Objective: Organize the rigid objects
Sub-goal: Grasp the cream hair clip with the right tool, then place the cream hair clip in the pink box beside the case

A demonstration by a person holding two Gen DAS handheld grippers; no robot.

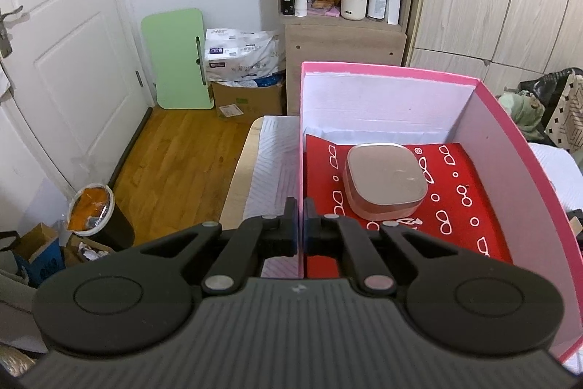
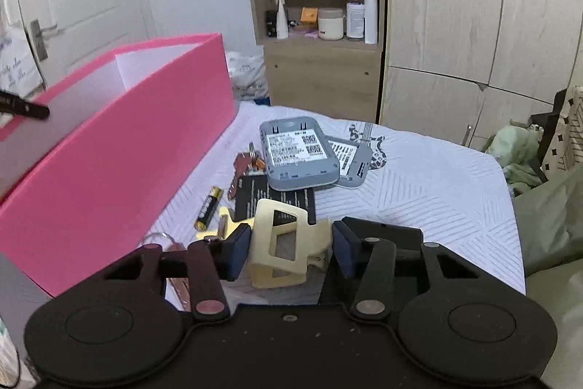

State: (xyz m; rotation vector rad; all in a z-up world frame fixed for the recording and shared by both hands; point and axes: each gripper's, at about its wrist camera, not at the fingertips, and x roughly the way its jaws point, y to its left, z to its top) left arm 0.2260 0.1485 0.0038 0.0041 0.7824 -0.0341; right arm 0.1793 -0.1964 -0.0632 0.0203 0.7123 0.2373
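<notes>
The cream plastic hair claw clip (image 2: 282,243) lies at the near edge of the worktop (image 2: 430,185), just right of the pink box (image 2: 120,155) and near an AA battery (image 2: 208,208), a black card (image 2: 277,203) and two grey pocket routers (image 2: 297,154). The right hand-held gripper (image 2: 288,248) straddles it with jaws about half open; the left pad looks to be touching the clip's side, while a sliver of gap shows at the right pad, so it is not yet clamped. The clip should handle as light, stiff and rather smooth, with open cut-outs and thin teeth that could snap or twist out under a hard squeeze; the solid side bars of its body are probably the best place to take hold, not the teeth. The left hand-held gripper (image 1: 299,225) is closed on the box's left wall, steadying it. Inside, on a red patterned liner (image 1: 455,206), sits a rose-gold rounded square case (image 1: 384,179), with free room around it.
</notes>
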